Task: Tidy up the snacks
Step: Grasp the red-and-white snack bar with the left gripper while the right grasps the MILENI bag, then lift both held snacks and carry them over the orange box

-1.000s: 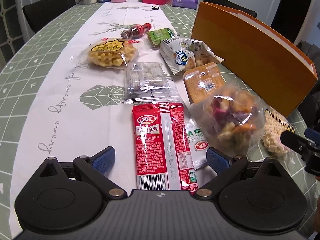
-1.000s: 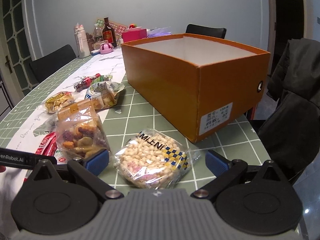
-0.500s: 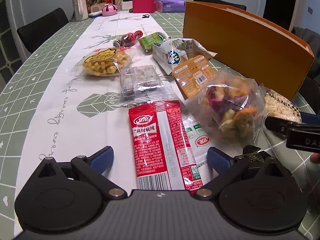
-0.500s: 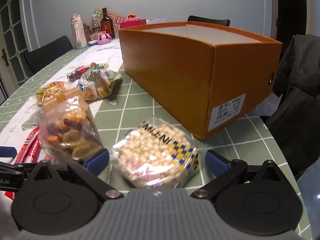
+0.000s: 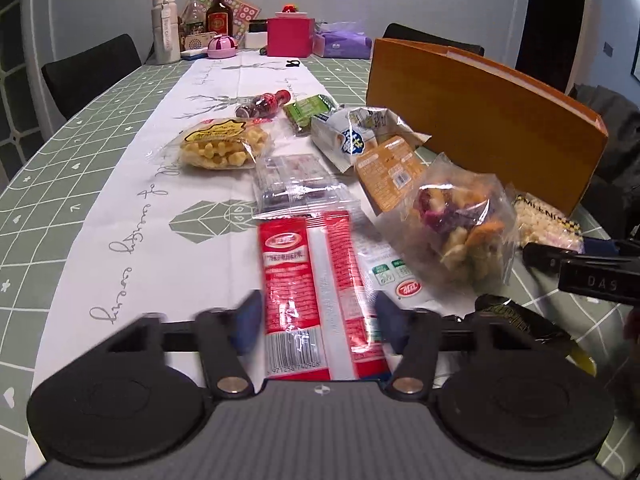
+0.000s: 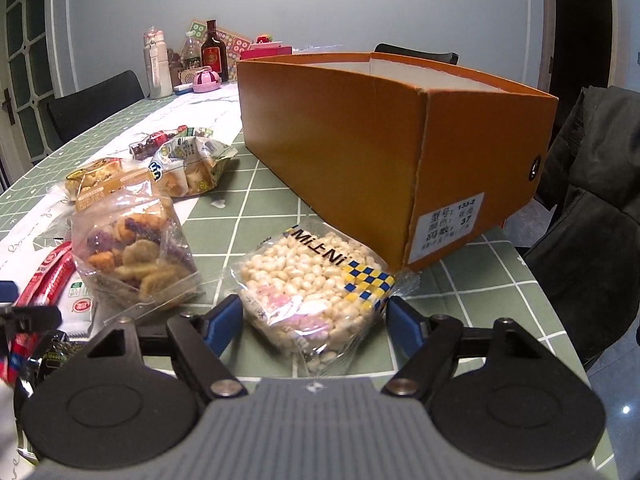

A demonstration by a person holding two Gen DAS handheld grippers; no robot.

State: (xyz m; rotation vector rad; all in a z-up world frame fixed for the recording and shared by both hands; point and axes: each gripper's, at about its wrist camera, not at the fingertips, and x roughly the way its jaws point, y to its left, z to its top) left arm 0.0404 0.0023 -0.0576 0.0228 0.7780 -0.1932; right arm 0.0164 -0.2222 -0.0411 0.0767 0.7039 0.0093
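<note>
The left gripper (image 5: pixel 318 322) is low and near, with its two blue fingers (image 5: pixel 246 320) apart but blurry. The right gripper (image 6: pixel 314 322) is low too, off to the right, and its blue fingers (image 6: pixel 224 320) are spread wide.

Your left gripper (image 5: pixel 318 322) is showing a grey ribbed body, two black round discs at 7 and 5 o'clock, black link arms with silver screws, and blue fingertips (image 5: pixel 390 322). Your right gripper (image 6: pixel 314 322) is wearing the same: grey ribbed housing, black discs, silver screws, blue pads (image 6: pixel 222 322). White lettering is showing on its black side.
</note>
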